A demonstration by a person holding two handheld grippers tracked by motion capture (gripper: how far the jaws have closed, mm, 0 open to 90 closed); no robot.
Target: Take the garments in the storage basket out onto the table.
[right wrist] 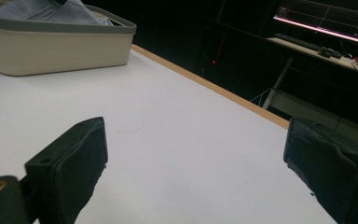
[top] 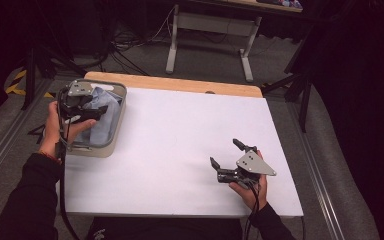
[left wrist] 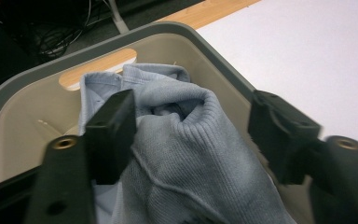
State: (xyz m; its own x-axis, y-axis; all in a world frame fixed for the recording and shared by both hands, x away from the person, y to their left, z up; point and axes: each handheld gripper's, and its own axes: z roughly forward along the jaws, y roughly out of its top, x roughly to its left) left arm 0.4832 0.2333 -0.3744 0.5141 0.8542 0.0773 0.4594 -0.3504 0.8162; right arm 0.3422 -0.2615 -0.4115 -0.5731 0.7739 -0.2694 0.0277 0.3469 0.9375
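Two tools are in use. The left tool point(left wrist: 193, 135) sits over the bin point(left wrist: 25, 116), a beige, round-cornered plastic container with a grey rim at the tabletop's point(top: 180, 135) left edge. Its jaws straddle a bunched pale-blue garment point(left wrist: 191, 158) lying in the bin; one pad touches the cloth, the other stands clear, so nothing is clamped. The left tool view resolves ribbed knit and a smooth woven collar; the high view gives a blue mass. The right tool point(top: 226, 154) rests open over bare white tabletop.
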